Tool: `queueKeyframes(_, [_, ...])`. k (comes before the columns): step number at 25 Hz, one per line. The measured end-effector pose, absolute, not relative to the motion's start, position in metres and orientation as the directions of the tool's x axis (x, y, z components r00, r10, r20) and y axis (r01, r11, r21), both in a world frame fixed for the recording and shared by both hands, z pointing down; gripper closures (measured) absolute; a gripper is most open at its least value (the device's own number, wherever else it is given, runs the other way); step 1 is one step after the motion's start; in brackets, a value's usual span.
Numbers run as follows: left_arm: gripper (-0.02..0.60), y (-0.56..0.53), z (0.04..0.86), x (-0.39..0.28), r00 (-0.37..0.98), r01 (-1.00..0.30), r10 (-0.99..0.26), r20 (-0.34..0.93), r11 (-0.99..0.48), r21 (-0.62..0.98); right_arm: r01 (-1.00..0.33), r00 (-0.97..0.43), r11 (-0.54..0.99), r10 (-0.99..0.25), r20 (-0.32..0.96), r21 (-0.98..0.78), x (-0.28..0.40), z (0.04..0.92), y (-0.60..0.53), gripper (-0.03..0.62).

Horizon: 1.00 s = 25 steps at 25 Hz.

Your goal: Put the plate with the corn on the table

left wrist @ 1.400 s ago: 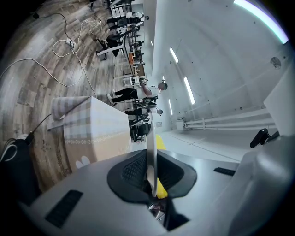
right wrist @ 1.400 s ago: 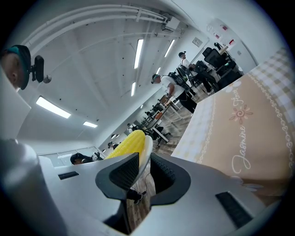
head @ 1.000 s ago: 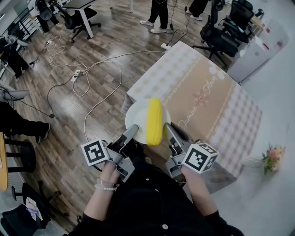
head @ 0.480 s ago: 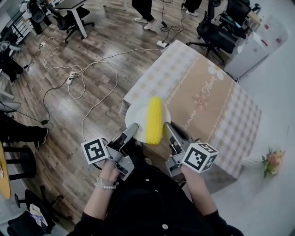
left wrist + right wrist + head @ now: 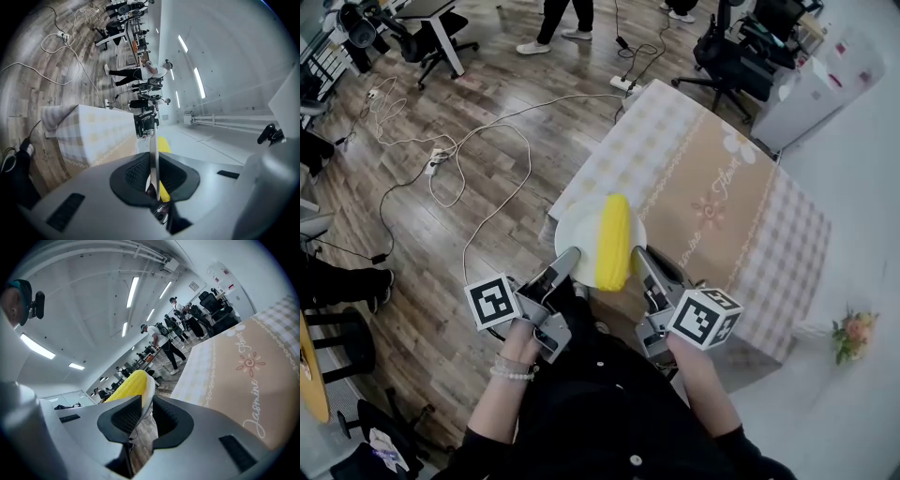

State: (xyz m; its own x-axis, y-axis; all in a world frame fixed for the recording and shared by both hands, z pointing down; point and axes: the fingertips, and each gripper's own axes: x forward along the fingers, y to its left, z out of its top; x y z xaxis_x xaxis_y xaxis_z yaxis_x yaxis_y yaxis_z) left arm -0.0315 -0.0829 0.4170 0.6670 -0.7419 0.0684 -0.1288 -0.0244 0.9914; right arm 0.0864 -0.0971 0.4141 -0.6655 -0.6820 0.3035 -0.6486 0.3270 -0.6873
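As the left gripper (image 5: 565, 263) and right gripper (image 5: 640, 263) clamp their fingers on opposite rims, the plate (image 5: 575, 232) hangs beside the bench (image 5: 722, 183) corner; stiff, probably breakable, its loose corn (image 5: 613, 241) demands level rim holds.

The head view looks steeply down from above the person; the tabletop (image 5: 722, 187) lies toward 1 o'clock, the wooden floor (image 5: 441, 216) toward 10. Each gripper view sits close behind its own tongs and looks along them. The camera on the left tongs (image 5: 154, 173) is rolled sideways; the one on the right tongs (image 5: 147, 416) faces over the tabletop. All three views share the plate (image 5: 574, 230) and corn (image 5: 612, 242).
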Motion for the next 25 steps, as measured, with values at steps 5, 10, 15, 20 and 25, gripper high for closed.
queueKeyframes(5, [0.541, -0.105, 0.418, -0.037, 0.690, -0.129, -0.721, 0.065, -0.033, 0.991, -0.668, -0.644, 0.309, -0.696, 0.318, -0.677, 0.081, 0.415, -0.116, 0.493])
queueKeyframes(10, [0.541, -0.127, 0.417, -0.046, 0.704, -0.134, -0.707, 0.067, -0.040, 0.990, -0.679, -0.625, 0.292, -0.710, 0.323, -0.673, 0.072, 0.415, -0.135, 0.493])
queueKeyframes(15, [0.543, -0.146, 0.423, -0.055, 0.712, -0.145, -0.698, 0.078, -0.037, 0.989, -0.690, -0.615, 0.283, -0.714, 0.334, -0.666, 0.063, 0.420, -0.153, 0.493])
queueKeyframes(20, [0.545, -0.161, 0.427, -0.064, 0.724, -0.160, -0.683, 0.098, -0.028, 0.987, -0.702, -0.602, 0.268, -0.719, 0.348, -0.660, 0.054, 0.423, -0.166, 0.494])
queueKeyframes(25, [0.546, -0.178, 0.438, -0.067, 0.740, -0.182, -0.662, 0.119, -0.027, 0.983, -0.716, -0.585, 0.248, -0.724, 0.366, -0.653, 0.051, 0.433, -0.180, 0.496])
